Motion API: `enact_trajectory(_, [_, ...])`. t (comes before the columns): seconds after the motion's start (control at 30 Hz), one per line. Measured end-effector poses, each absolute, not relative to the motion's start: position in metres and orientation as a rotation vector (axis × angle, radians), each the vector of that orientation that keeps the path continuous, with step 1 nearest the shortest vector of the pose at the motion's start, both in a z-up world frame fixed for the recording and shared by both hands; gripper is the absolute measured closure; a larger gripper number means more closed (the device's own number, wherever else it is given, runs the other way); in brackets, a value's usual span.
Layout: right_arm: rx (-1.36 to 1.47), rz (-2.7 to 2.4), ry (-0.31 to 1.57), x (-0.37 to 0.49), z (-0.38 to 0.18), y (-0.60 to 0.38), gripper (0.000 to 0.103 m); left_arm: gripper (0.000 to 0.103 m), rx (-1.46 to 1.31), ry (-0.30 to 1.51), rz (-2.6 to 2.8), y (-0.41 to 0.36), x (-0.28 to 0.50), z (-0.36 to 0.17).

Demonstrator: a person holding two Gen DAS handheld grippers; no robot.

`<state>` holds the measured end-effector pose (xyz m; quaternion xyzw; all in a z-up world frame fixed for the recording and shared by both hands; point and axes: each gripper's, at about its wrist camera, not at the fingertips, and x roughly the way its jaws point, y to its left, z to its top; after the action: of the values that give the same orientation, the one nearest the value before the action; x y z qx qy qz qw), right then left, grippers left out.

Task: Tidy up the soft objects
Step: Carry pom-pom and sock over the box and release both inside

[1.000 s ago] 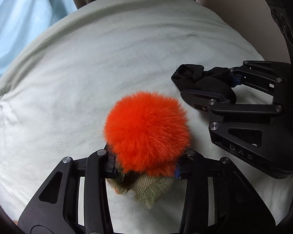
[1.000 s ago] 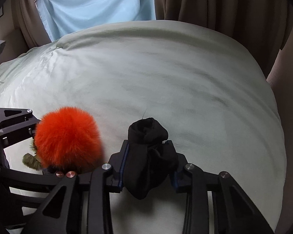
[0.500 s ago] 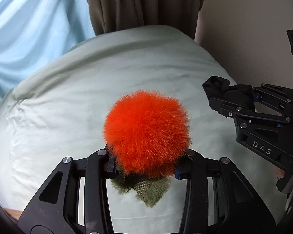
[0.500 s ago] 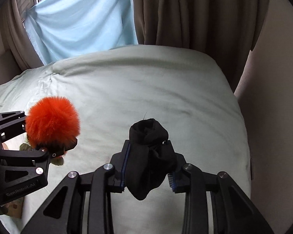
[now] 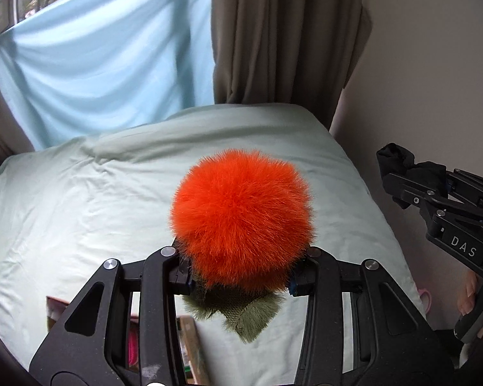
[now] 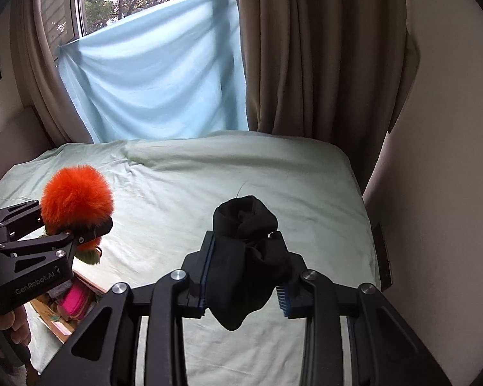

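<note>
Pompom [image 5: 241, 218] and sock [image 6: 246, 257] are riding clamped in the left gripper [image 5: 240, 281] and right gripper [image 6: 244, 289], likely awaiting placement somewhere.

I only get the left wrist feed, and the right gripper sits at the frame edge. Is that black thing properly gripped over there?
Observer: Yes. In the right wrist view the black sock is pinched between the right gripper's fingers, with one end hanging below them.
Operator: Anything under my pom-pom that I can't see?
Observer: From that side, what looks like a small metal ring dangles by the green trim under the orange pom-pom held in the left gripper.
</note>
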<state>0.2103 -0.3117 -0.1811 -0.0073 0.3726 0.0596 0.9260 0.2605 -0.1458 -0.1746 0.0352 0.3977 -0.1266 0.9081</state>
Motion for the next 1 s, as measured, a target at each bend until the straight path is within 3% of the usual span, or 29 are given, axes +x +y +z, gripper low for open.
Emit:
enact_trajectory(0.2, [0.027, 0.139, 0.763, 0.173, -0.134, -0.246, 0.073, 0.068, 0.031, 0.838, -0.233, -0.063, 0.221, -0.145])
enact_trajectory(0.4, [0.053, 0.152, 0.784, 0.143, -0.123, -0.161, 0.073, 0.068, 0.025, 0.880, -0.199, 0.021, 0.188, -0.149])
enact_trajectory(0.67, [0.072, 0.167, 0.852, 0.131, -0.155, -0.056, 0.073, 0.068, 0.038, 0.918, -0.185, 0.112, 0.174, -0.165])
enact_trajectory(1.0, [0.091, 0.140, 0.986, 0.146, -0.216, 0.013, 0.073, 0.068, 0.052, 1.025, -0.225, 0.173, 0.174, -0.219])
